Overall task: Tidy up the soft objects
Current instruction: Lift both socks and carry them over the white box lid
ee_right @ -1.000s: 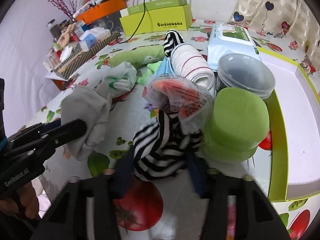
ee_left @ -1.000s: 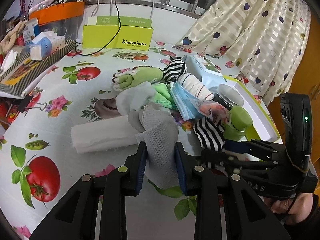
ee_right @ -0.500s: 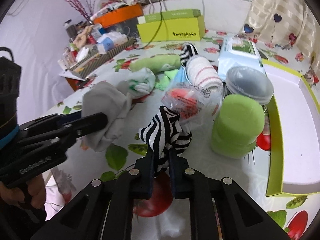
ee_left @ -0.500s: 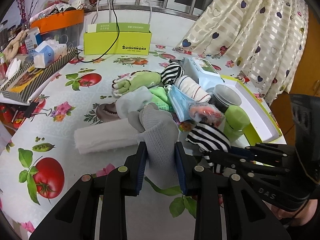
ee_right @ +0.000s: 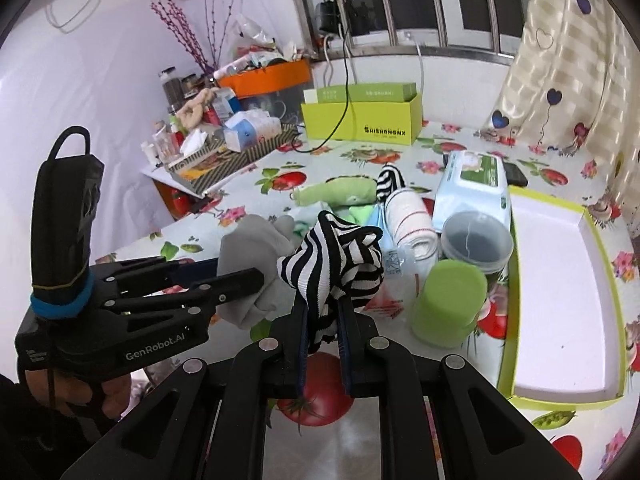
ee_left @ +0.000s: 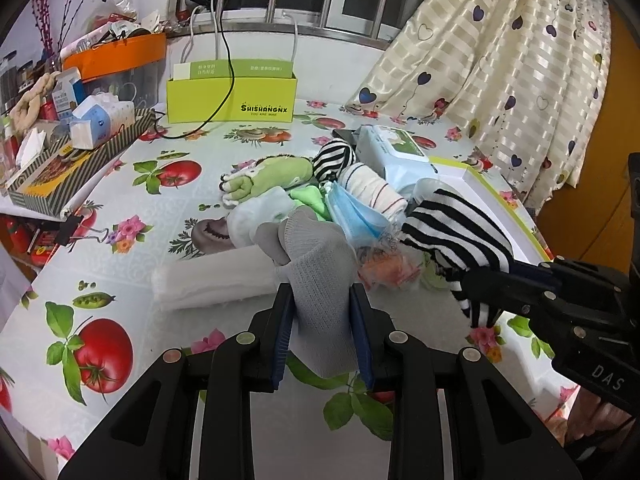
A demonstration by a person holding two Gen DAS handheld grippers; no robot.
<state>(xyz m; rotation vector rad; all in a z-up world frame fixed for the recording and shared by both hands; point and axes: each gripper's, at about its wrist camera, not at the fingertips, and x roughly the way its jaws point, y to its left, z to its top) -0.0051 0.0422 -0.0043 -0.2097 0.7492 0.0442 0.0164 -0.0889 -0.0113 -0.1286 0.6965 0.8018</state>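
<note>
My left gripper (ee_left: 322, 312) is shut on a grey sock (ee_left: 316, 276), lifted a little above the tablecloth. My right gripper (ee_right: 322, 312) is shut on a black-and-white striped sock (ee_right: 332, 264), held up off the table; the same sock (ee_left: 460, 232) and right gripper (ee_left: 472, 288) show at the right of the left wrist view. Behind them lies a pile of soft things: a green plush sock (ee_left: 268, 176), a second striped sock (ee_left: 334, 156), a white red-striped roll (ee_right: 408, 216), a blue face mask (ee_left: 352, 216) and a white folded cloth (ee_left: 216, 280).
A white tray with a lime rim (ee_right: 600, 248) lies at the right. A green cylinder (ee_right: 448, 300), a clear lidded tub (ee_right: 476, 242) and a wipes pack (ee_right: 476, 180) stand beside it. A lime box (ee_left: 230, 100) and cluttered trays (ee_left: 68, 160) line the back and left.
My right gripper shut on the striped sock and lifted it off the table, away from the green cylinder. The left gripper kept its hold on the grey sock and rose slightly.
</note>
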